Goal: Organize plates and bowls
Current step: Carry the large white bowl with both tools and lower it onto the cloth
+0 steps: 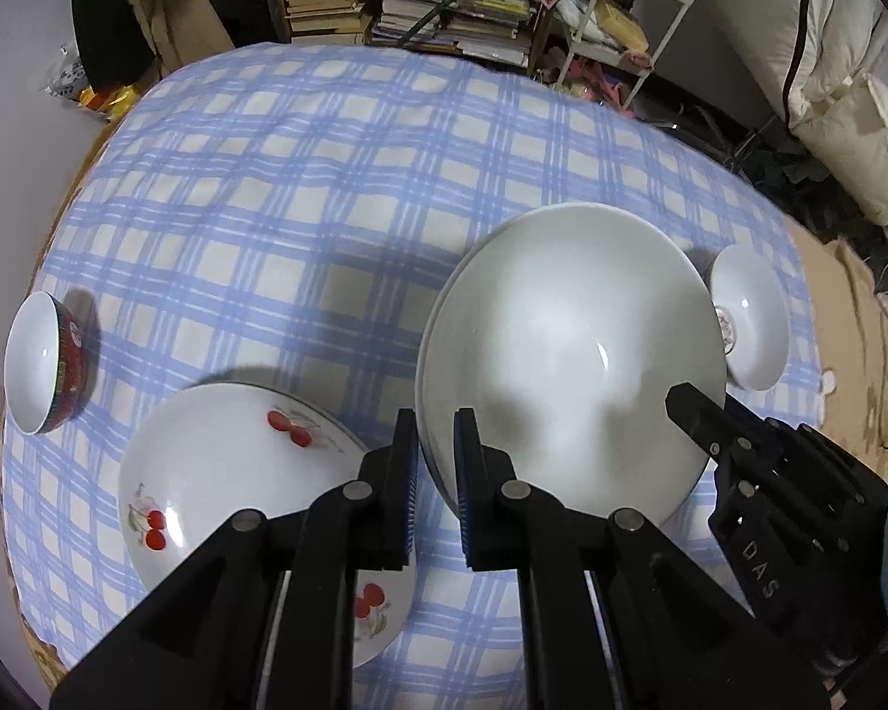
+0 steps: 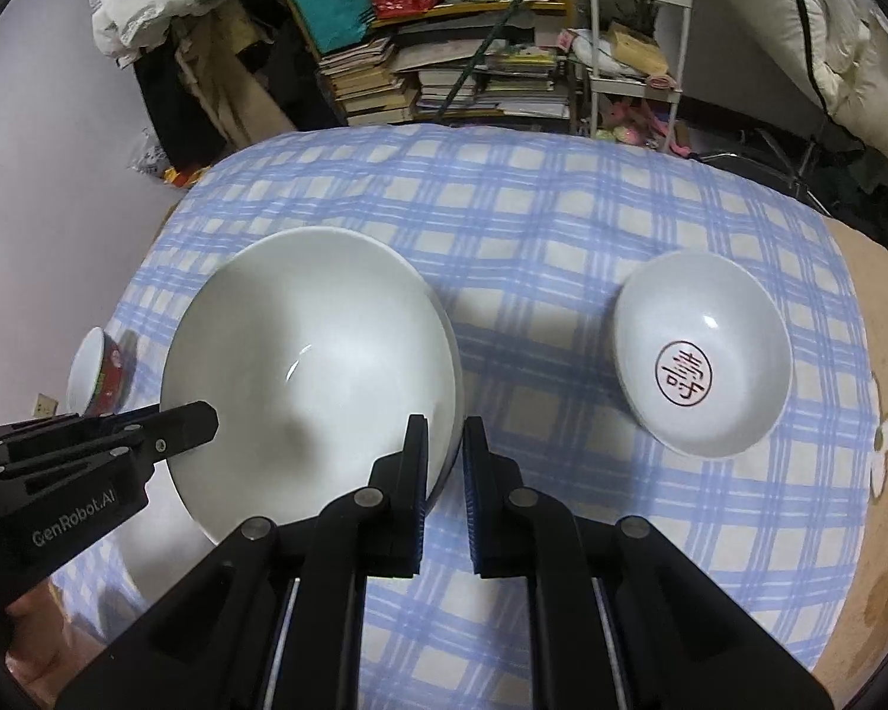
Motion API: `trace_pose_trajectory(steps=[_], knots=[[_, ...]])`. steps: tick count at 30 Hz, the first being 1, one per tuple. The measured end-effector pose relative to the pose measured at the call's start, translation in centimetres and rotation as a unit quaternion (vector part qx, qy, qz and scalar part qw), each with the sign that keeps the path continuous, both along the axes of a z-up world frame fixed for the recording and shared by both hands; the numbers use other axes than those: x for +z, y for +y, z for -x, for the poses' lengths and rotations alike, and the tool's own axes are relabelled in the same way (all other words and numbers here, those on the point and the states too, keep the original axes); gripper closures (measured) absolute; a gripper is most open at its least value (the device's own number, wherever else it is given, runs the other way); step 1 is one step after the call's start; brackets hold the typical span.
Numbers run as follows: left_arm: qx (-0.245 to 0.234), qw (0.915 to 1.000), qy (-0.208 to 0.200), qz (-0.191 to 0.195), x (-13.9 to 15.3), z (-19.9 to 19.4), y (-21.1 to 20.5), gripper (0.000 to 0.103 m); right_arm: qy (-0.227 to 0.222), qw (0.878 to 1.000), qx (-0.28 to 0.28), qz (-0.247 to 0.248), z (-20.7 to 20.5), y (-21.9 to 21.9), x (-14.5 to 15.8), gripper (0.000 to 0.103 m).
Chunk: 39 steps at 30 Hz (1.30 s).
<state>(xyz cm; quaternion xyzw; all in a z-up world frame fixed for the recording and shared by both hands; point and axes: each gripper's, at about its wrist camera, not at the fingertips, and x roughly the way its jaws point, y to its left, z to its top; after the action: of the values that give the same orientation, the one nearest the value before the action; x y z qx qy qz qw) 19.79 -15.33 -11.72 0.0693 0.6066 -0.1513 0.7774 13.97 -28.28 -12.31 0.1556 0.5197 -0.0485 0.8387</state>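
Red bowl (image 1: 44, 364): it sits at the far left of the checked cloth (image 1: 325, 177), well apart from everything else — leave it for a later step.
Cherry plate (image 1: 231, 491): it rests flat on the cloth just left of your left gripper (image 1: 435, 461); in my judgement it is the likely base for the stack, so keep it undisturbed.
Large white plate (image 1: 568, 355): both grippers pinch it, 1 on each side of the rim, and it appears lifted above the cloth, with what looks like a 2nd rim beneath it.
Left gripper: jaws narrow, closed on the plate's left rim — keep that squeeze even.
Right gripper (image 2: 444, 461): jaws narrow, clamped on the right rim; match the height of the other side so the plate stays level.
Marked bowl (image 2: 701, 364): it stands to the right, apart from the plate; clear it as you move.
Risk: glazed rims can slip, so move both hands together.
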Motion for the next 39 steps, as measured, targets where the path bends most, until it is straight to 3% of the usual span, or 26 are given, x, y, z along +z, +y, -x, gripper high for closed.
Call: trace_pose_trajectory(steps=[10, 18, 34, 39], knots=[[-0.002, 0.9996, 0.023, -0.017, -2.3, 0.8, -0.3, 0.093, 0.028, 0.999, -0.005, -0.018, 0.4, -0.7, -2.3, 0.090], [-0.009, 0.9993, 0.014, -0.033, -2.6, 1.2, -0.3, 0.093, 0.057, 0.998, 0.009, -0.015, 0.6, 0.3, -4.2, 0.090], [-0.011, 0.9991, 0.005, -0.041, -3.4, 1.5, -0.4, 0.092, 0.061, 0.998, 0.009, -0.011, 0.7, 0.3, -4.2, 0.090], [-0.008, 0.9991, -0.014, -0.040, -2.1, 1.2, 0.0, 0.090, 0.039, 0.999, 0.005, -0.010, 0.9, -0.2, -3.0, 0.090]])
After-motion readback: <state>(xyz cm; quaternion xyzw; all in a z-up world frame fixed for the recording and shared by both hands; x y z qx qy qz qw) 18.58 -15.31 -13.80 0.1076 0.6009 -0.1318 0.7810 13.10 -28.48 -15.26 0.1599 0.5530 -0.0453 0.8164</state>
